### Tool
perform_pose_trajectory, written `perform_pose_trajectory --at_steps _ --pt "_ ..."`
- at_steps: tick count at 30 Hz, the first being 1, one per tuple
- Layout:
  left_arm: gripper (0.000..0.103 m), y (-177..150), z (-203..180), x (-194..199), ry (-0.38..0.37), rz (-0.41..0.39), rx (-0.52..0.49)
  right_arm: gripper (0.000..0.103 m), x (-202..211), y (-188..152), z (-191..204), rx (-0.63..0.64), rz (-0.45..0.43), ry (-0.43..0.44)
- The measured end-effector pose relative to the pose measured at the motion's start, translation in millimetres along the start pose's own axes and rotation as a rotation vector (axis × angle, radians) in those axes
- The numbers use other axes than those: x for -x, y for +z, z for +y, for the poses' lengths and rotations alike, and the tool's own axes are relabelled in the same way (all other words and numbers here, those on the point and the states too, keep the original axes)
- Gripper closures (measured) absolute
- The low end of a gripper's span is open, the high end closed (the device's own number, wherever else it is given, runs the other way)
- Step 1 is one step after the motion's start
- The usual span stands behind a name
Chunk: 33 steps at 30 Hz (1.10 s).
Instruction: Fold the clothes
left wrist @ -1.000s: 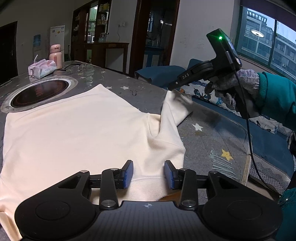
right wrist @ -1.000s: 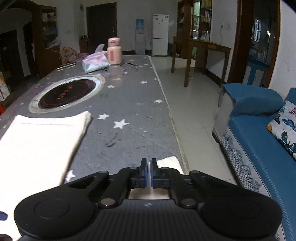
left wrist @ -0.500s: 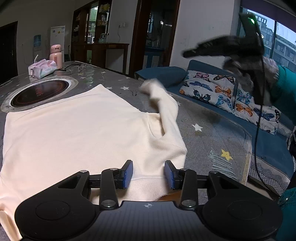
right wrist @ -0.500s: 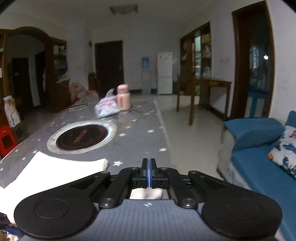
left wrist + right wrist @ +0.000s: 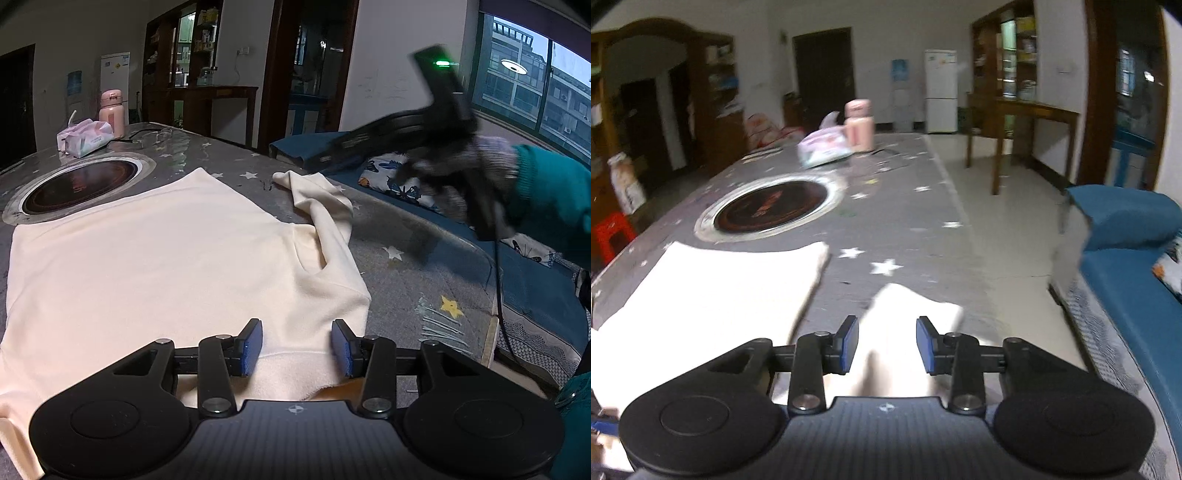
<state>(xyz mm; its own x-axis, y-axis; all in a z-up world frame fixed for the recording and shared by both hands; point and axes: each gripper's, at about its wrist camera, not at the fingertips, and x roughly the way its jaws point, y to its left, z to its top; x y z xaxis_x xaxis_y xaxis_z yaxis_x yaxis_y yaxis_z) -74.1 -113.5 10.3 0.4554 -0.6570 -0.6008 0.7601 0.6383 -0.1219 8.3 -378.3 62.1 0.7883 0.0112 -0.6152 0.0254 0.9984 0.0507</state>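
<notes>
A cream sweatshirt [image 5: 155, 258] lies flat on the grey star-print table [image 5: 413, 273]. Its right sleeve [image 5: 321, 206] lies rumpled on the table, pointing toward the far edge. My left gripper [image 5: 296, 347] is open, low over the garment's near hem at the shoulder. My right gripper [image 5: 886, 343] is open and empty, just above the sleeve end [image 5: 916, 317]; in the left wrist view it [image 5: 388, 136] hovers over the table's right side. The sweatshirt body [image 5: 713, 295] shows left in the right wrist view.
A round inset burner [image 5: 81, 184] sits beyond the garment. A tissue pack [image 5: 85, 138] and a pink bottle [image 5: 112, 112] stand at the far end. A blue sofa [image 5: 535, 295] with a butterfly cushion runs along the table's right edge.
My right gripper lifted the sleeve, swung it toward the far side, then opened and let it drop onto the table. My left gripper stayed put and open.
</notes>
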Motion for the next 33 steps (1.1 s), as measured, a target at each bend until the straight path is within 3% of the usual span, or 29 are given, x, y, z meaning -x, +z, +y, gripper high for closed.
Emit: perform_pose_trajectory --at_steps 6,8,11,14,18,24,28,31,33 --pt "0.057 -1.0 1.5 0.3 -0.005 -0.004 0.004 0.072 -47.1 5.8 17.2 0.02 0.073 -0.043" --pt "0.057 -1.5 1.5 0.5 -0.007 -0.005 0.006 0.098 -48.6 6.0 16.2 0.016 0.066 -0.047" --pt "0.057 -1.4 1.4 0.3 -0.008 -0.006 0.003 0.099 -39.6 6.1 12.6 0.008 0.026 -0.037" --pt "0.057 -1.6 1.4 0.6 -0.009 -0.008 0.003 0.099 4.5 8.9 1.6 -0.026 -0.094 0.02" --pt "0.056 -3.2 0.0 1.1 -0.009 -0.012 0.0 0.098 57.9 -8.7 -29.1 -0.09 -0.192 -0.016" --pt "0.054 -3.5 -1.7 1.9 -0.007 -0.008 -0.012 0.093 60.1 -59.3 -80.3 -0.165 -0.034 -0.239" --pt "0.053 -3.6 -2.6 1.7 -0.002 -0.006 -0.017 0.091 67.5 -70.2 -78.4 -0.173 -0.032 -0.204" --pt "0.052 -3.1 -3.2 1.4 0.001 -0.004 -0.017 0.075 60.8 -69.4 -63.1 -0.138 -0.02 -0.139" --pt "0.052 -2.8 -2.9 1.7 0.003 -0.002 -0.014 0.072 48.8 -68.5 -54.2 -0.11 0.005 -0.108"
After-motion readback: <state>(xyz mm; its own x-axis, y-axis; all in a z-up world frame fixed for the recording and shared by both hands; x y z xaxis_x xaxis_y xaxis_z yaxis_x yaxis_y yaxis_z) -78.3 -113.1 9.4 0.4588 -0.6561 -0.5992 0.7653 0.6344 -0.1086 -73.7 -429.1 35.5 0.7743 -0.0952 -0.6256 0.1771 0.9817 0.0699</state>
